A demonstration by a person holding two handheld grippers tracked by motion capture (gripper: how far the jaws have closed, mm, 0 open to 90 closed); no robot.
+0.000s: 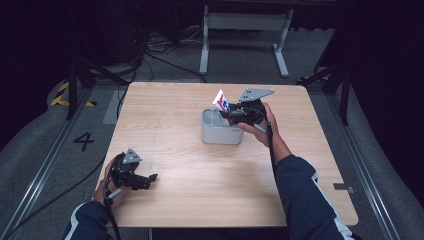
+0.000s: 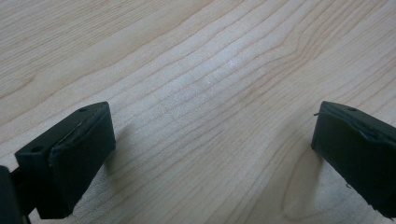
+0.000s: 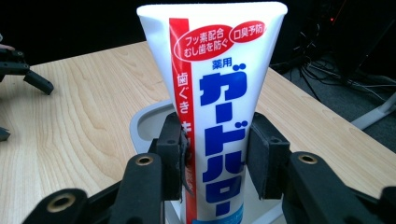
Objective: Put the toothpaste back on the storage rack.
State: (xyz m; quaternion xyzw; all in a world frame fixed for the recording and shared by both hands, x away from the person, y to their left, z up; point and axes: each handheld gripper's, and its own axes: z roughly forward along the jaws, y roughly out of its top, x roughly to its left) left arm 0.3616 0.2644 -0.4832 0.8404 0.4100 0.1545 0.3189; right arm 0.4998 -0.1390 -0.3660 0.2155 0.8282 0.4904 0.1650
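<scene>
**A:** Over the table (image 1: 165,130), from the high view, your right gripper (image 1: 231,116) sits at the rim of the grey holder (image 1: 220,134), clamped on the toothpaste tube (image 1: 221,101). The tube leans up and away to the left, its lower end down inside the holder. Your left gripper (image 1: 145,180) rests near the front left corner, well apart from all this.

**B:** How should I finish the placing?

**A:** My judgement: bring the tube nearer upright, lower it until it is borne by the holder, then release. Let go while it tilts this much and it may tip against the rim, or drag the light holder with it.

**B:** What does the left gripper view add?

**A:** Bare wood between two jaws spread wide, holding nothing. From above, that spread is hard to read; here it is plain.

**B:** And the right gripper view?

**A:** The grip itself. Both pads (image 3: 262,156) press the tube's (image 3: 219,112) sides about midway along, the crimped flat end on top, the printed face toward the camera. The holder's (image 3: 142,122) rim shows behind and below. The cap end is hidden beneath the jaws, so I cannot tell whether it touches bottom; the high view hides that too.
</scene>
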